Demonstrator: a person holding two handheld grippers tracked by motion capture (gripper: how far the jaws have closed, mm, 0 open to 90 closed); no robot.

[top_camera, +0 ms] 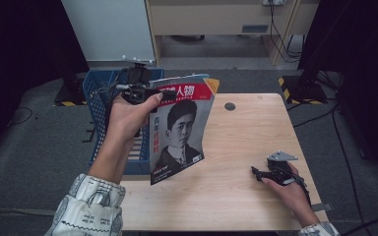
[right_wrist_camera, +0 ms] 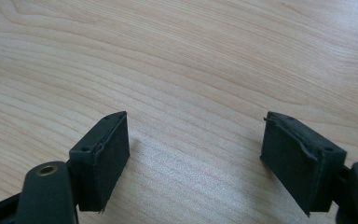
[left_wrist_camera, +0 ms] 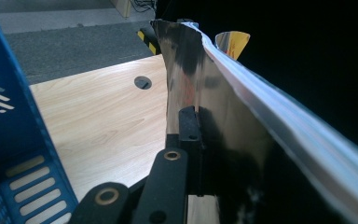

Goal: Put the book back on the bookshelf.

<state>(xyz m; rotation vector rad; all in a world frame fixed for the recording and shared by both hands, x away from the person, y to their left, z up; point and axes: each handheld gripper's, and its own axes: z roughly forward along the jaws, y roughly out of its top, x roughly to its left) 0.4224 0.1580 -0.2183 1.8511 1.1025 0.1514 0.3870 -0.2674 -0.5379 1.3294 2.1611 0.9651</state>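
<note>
Magazine point(top_camera: 181, 129) hangs lifted above the wooden table's point(top_camera: 236, 147) left edge, beside the blue crate point(top_camera: 96, 98), its portrait cover facing the person, pinched near the top by the left gripper point(top_camera: 150, 92); in the left gripper view the glossy pages point(left_wrist_camera: 200, 93) seem clamped between the jaws, though one jaw is hidden. Right gripper point(top_camera: 259, 173) rests low on that table's right side, well apart from the magazine, its pads point(right_wrist_camera: 107, 154) spread wide over bare wood.

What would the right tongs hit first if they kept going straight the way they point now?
Probably nothing for a while: the open right tongs lie low over the bare wooden table, pointing toward the hanging magazine, likely first, though depth is unclear.
</note>
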